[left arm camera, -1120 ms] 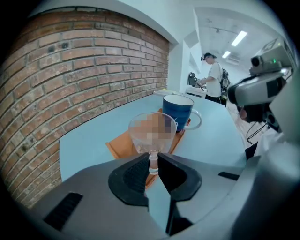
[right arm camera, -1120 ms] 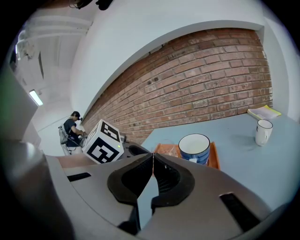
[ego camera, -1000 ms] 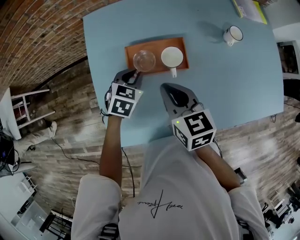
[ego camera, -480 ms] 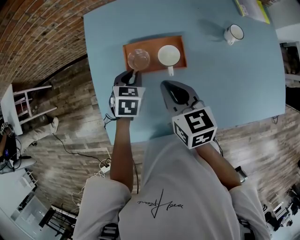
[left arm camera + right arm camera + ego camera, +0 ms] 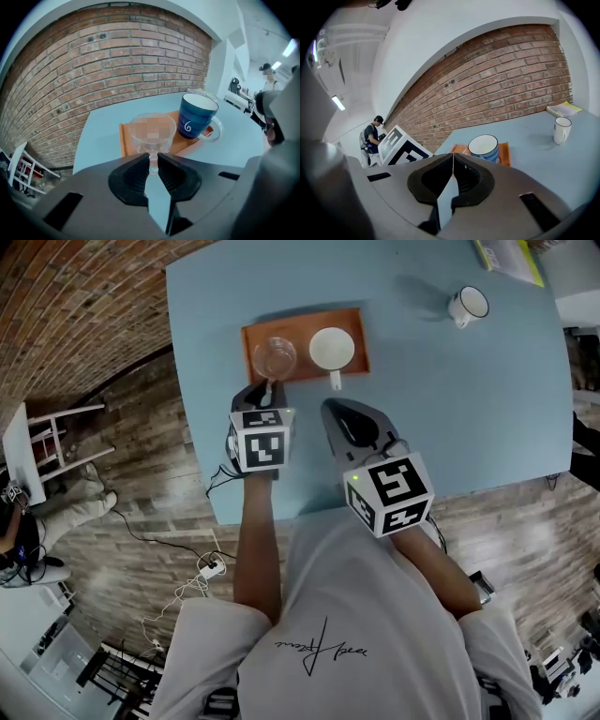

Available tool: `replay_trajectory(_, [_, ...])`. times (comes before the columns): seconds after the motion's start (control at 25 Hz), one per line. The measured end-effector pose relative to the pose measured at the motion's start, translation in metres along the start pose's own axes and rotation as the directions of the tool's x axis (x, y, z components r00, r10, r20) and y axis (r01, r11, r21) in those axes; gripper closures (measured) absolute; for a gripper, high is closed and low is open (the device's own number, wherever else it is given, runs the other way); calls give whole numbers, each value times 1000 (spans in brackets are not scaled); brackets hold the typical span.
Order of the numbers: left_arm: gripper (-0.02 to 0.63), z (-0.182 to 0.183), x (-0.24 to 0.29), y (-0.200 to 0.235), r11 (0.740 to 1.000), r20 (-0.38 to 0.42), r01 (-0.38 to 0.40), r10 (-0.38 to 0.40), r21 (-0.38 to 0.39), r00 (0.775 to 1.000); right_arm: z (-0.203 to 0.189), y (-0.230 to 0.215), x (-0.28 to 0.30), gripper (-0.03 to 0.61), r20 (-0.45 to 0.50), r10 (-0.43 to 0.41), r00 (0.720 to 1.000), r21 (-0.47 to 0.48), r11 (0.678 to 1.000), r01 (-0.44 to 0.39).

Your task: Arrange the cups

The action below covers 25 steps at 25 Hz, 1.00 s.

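An orange tray (image 5: 302, 324) lies on the blue table (image 5: 450, 399). A clear glass cup (image 5: 274, 357) is over its left half and a blue mug (image 5: 332, 349) with a white inside stands on its right half. My left gripper (image 5: 267, 390) is at the tray's near edge, shut on the glass cup's (image 5: 152, 133) small handle, which sits between its jaws. Just beyond it is the blue mug (image 5: 197, 122). My right gripper (image 5: 330, 412) hovers over the table near the tray, shut and empty, with the blue mug (image 5: 485, 147) ahead of it.
A white mug (image 5: 467, 306) with a dark rim stands alone at the table's far right, also the white mug (image 5: 561, 130) in the right gripper view. A yellow book (image 5: 511, 259) lies at the far right corner. A brick wall and wooden floor border the table's left side.
My left gripper has rolled about its own line, its marker cube turning to face up more squarely. It kept its grip on the glass cup's handle. The right gripper stayed put.
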<state>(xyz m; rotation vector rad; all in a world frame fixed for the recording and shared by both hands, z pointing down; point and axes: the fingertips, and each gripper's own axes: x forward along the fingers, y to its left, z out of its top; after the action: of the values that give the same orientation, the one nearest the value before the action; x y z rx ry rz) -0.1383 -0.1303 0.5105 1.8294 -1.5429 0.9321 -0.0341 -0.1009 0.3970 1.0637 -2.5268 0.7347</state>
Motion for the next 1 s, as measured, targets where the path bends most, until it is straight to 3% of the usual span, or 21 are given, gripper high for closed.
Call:
replay_trajectory(0.44, [558, 0, -1, -10, 988, 3, -55, 56, -143, 998, -4, -4, -7, 555, -20, 25, 999, -7, 1000, -25])
replay_trajectory(1.0, [558, 1, 0, -11, 967, 6, -124, 128, -223, 992, -6, -9, -11, 555, -38, 46, 998, -17, 999, -47])
